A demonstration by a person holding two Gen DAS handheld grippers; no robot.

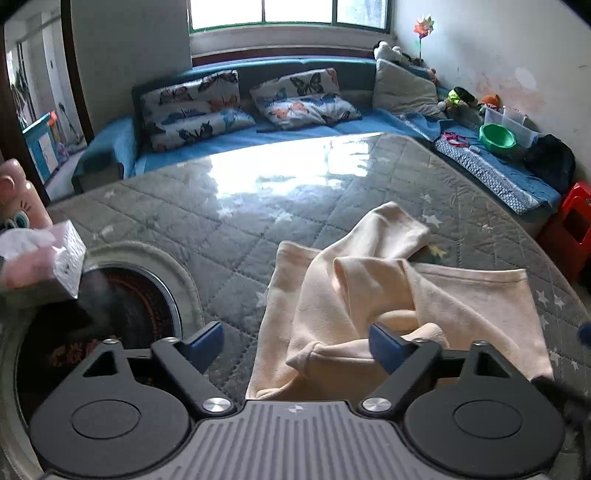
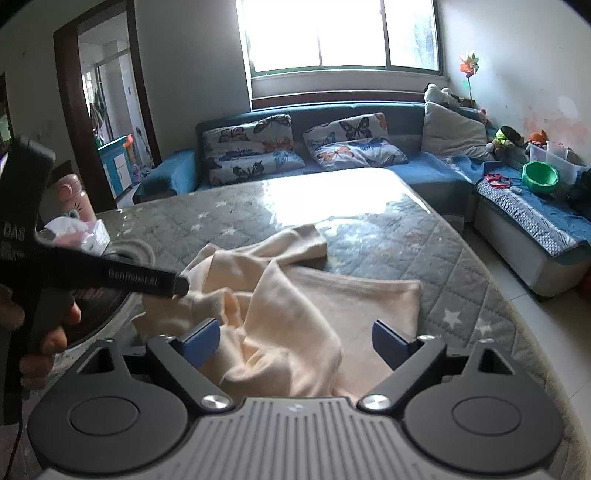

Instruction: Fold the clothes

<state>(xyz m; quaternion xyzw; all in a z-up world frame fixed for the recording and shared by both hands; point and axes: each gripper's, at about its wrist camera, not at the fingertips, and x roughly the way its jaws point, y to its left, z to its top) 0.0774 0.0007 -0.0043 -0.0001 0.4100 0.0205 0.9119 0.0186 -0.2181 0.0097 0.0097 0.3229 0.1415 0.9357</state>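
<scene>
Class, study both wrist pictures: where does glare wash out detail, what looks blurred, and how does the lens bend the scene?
Left wrist view: window glare whitens the table cover beyond the cream garment; the tissue box is blurred; corners darken. Right wrist view: the window is blown out white, the doorway frame bows, and glare spreads across the cover.

Butterfly pillows (image 1: pixel 192 107) on blue sofa (image 1: pixel 369 127); green bowl (image 1: pixel 496 137) nearby.
</scene>
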